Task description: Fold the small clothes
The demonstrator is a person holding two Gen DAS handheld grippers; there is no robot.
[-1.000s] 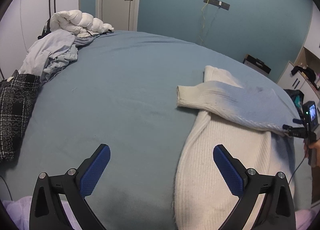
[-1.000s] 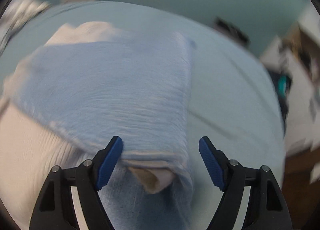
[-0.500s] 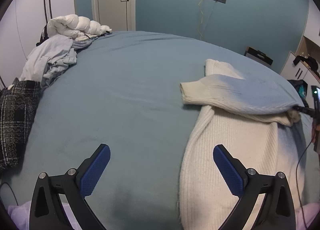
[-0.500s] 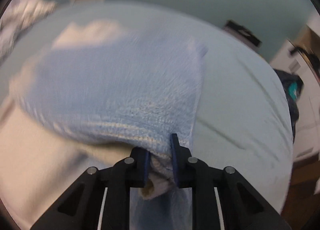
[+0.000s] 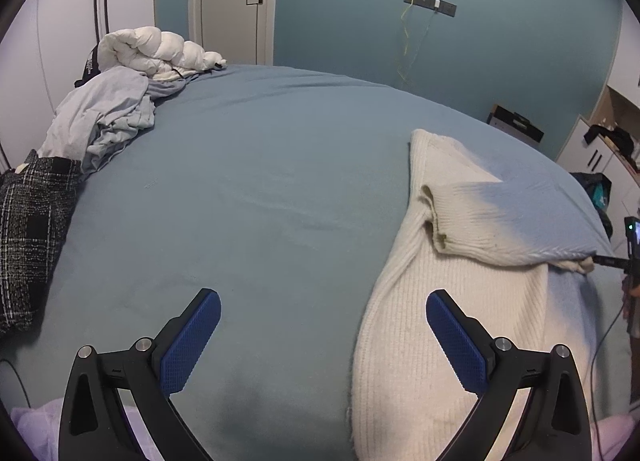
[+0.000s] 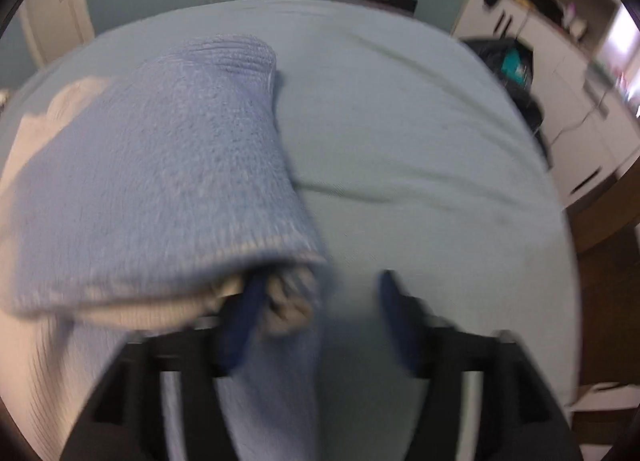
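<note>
Released since the clamp, the right hand-held gripper (image 6: pixel 320 317) is opening beside the sweater (image 5: pixel 460 341) cuff; left hand-held gripper (image 5: pixel 324 337) apart; soft knit, best pinched at edges.

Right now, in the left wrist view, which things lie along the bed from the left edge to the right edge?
Black-and-white plaid garment → crumpled grey clothes → white puffy duvet → bare blue bedsheet → cream-and-blue knit sweater → right tongs at its sleeve end.
</note>
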